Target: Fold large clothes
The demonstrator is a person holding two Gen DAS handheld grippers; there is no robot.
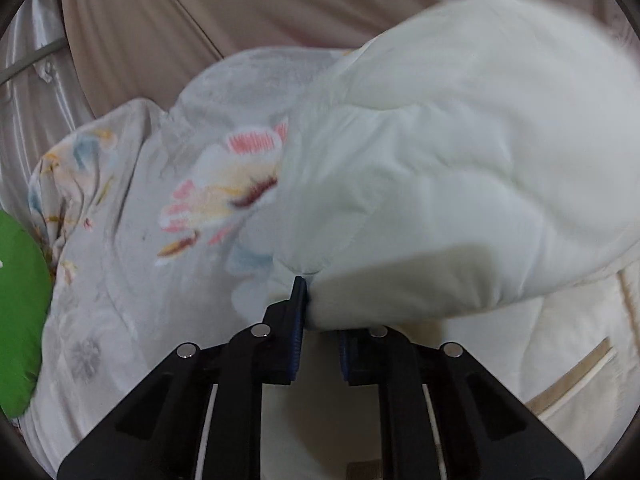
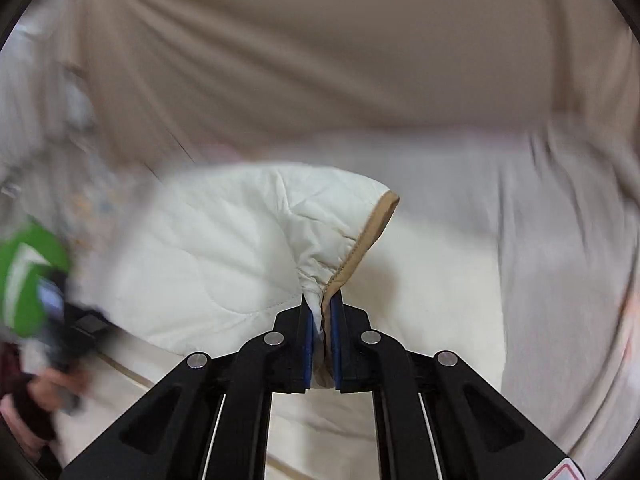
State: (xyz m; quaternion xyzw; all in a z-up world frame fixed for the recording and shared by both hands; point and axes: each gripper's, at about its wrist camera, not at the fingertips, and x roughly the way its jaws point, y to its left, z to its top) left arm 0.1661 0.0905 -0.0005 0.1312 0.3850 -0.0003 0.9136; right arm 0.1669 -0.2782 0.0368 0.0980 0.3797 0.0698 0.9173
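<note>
Both grippers pinch the cream quilt, bunched on the bed: right gripper fingers clamped on its tan-trimmed corner, left gripper fingers closed on a fold. Lift evenly, keep edges aligned w/ no slack, lay flat.

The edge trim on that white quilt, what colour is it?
Tan, a band stitched along the cream quilt; the right wrist view shows it best.
</note>
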